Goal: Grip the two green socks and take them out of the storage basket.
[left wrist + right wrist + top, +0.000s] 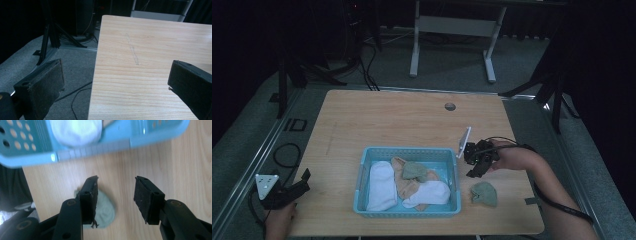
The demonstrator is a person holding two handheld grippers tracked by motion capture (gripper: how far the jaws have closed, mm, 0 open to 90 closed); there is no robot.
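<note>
We hold right gripper [477, 161] jaws apart above green sock [484, 193] lying on table [412, 120] just right of blue basket [367, 165] | left gripper [287, 192] jaws apart, idle at table's left edge | risk: pinching beside the sock, or snagging basket rim

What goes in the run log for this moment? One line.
left gripper: open, idle at table edge | right gripper: open above green sock on table | blue basket: holds socks

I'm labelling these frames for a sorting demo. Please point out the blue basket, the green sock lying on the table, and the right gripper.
blue basket [410, 151], high view, far rim.
green sock [484, 193], high view, middle of the fabric.
right gripper [115, 192], right gripper view, midway between its open jaws.
</note>
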